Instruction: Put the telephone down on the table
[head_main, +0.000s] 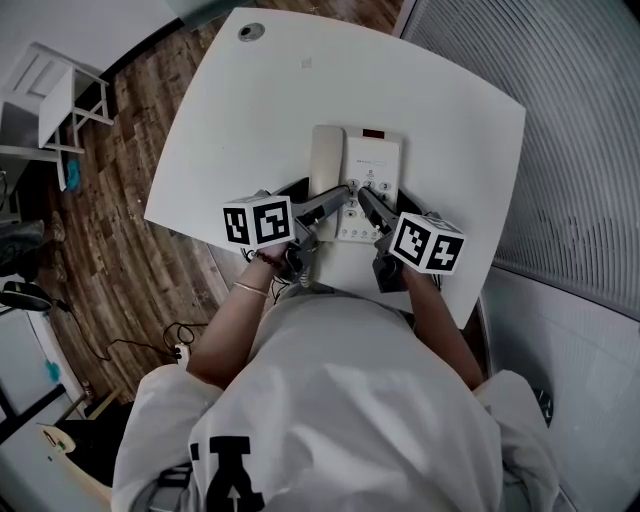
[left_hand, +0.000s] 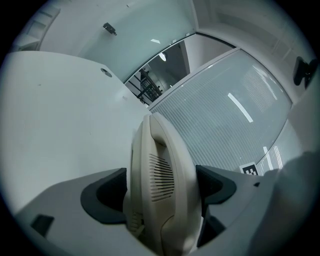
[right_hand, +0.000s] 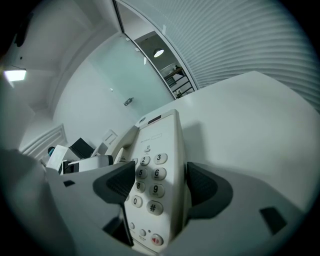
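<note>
A cream desk telephone (head_main: 358, 185), its handset (head_main: 326, 162) lying in the cradle on its left side, is over the near middle of the white table (head_main: 420, 110). My left gripper (head_main: 335, 207) is shut on the handset side; in the left gripper view the handset (left_hand: 161, 180) fills the gap between the dark pads (left_hand: 106, 196). My right gripper (head_main: 371, 206) is shut on the keypad side, where the number keys (right_hand: 150, 175) sit between its pads (right_hand: 206, 186). I cannot tell whether the telephone's underside touches the tabletop.
A round cable hole (head_main: 251, 32) lies at the table's far left corner. Wooden floor (head_main: 120, 230) and a white chair (head_main: 55, 95) are to the left. A ribbed wall (head_main: 560, 120) runs close along the right. The table's near edge is just in front of the person's body.
</note>
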